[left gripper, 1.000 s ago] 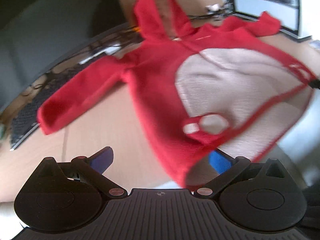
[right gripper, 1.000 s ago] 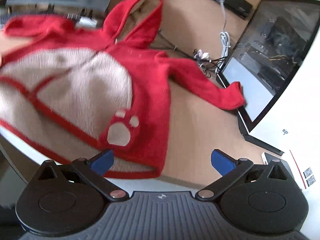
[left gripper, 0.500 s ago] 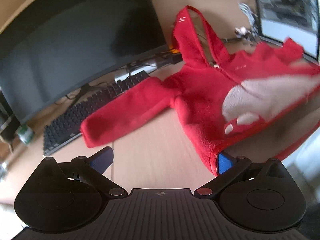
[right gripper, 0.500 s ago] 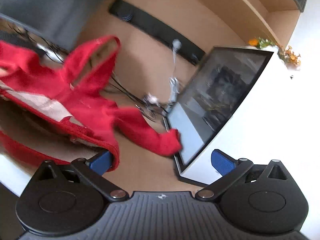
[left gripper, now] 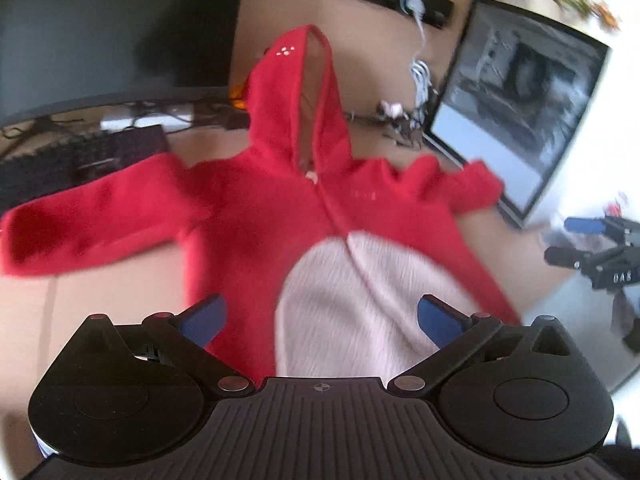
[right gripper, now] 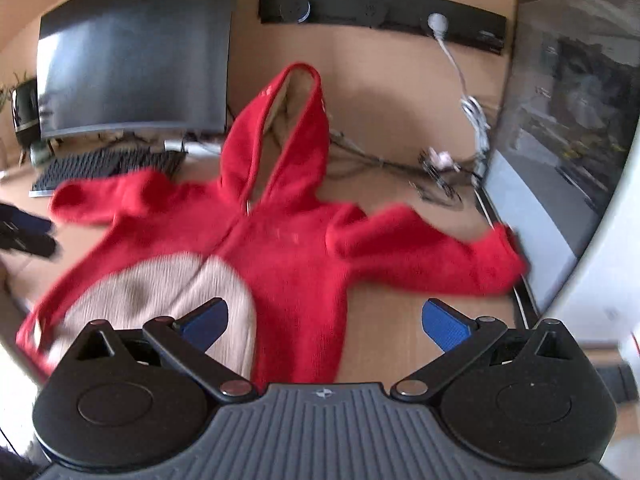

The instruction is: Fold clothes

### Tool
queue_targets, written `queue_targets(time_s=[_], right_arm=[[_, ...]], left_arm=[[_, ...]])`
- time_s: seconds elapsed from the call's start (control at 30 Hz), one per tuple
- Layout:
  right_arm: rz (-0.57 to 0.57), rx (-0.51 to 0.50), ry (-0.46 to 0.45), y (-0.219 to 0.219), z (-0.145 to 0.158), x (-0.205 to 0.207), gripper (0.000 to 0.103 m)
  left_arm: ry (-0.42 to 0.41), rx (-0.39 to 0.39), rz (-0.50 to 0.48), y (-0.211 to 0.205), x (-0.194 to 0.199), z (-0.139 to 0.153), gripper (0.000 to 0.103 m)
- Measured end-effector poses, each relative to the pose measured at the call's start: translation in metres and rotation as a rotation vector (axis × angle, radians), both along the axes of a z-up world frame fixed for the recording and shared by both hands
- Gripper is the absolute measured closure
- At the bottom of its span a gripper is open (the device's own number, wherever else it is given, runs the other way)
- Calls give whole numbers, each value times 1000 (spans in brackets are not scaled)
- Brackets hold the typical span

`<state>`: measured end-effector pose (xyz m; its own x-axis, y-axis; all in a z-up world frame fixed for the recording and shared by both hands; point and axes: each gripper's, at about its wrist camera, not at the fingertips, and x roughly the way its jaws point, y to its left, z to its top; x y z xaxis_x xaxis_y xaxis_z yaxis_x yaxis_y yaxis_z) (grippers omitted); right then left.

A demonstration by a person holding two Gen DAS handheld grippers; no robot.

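Since the earlier pictures both cameras have pulled back and swung to face the garment squarely, and the blue pads no longer overlap its hem. One wooden worktop [right gripper: 392, 320] carries everything. On it lies one red hooded fleece suit [left gripper: 256, 224], front up and spread flat, its hood pointing toward the back wall, its two sleeves stretched out to either side and one pale belly patch [left gripper: 360, 292] at the near end. Two dark monitors stand behind: one [right gripper: 132, 60] at the back left, one [right gripper: 568, 120] at the right, where a sleeve end touches its lower edge. One black keyboard [right gripper: 104, 166] sits by the left sleeve. Left hand-held gripper [left gripper: 320, 320]: jaws wide apart, empty, above the belly patch. Right hand-held gripper [right gripper: 324, 320]: jaws wide apart, empty.
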<state>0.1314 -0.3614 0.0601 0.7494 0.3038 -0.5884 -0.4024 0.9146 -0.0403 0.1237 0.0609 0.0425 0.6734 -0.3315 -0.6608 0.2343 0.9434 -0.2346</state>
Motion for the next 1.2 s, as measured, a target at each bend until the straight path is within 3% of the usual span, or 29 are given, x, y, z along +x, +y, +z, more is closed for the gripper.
queue_targets(time_s=[0.27, 0.43, 0.5, 0.6, 0.8, 0.93, 1.2], right_arm=[[94, 62, 41, 45, -17, 121, 0], [69, 277, 257, 56, -62, 193, 0], [78, 274, 305, 67, -80, 205, 0], [18, 183, 338, 80, -106, 220, 0], [-4, 124, 265, 93, -114, 226, 0], [-16, -1, 232, 115, -120, 221, 0], [-70, 96, 278, 96, -100, 203, 0]], left_arm=[[98, 82, 69, -66, 101, -46, 0], [207, 98, 224, -54, 133, -75, 0], [238, 96, 267, -46, 136, -82, 0], [228, 94, 269, -41, 138, -85, 0], [200, 163, 225, -40, 154, -89, 0], [221, 178, 183, -37, 161, -88, 0], [221, 174, 162, -34, 166, -87, 0]])
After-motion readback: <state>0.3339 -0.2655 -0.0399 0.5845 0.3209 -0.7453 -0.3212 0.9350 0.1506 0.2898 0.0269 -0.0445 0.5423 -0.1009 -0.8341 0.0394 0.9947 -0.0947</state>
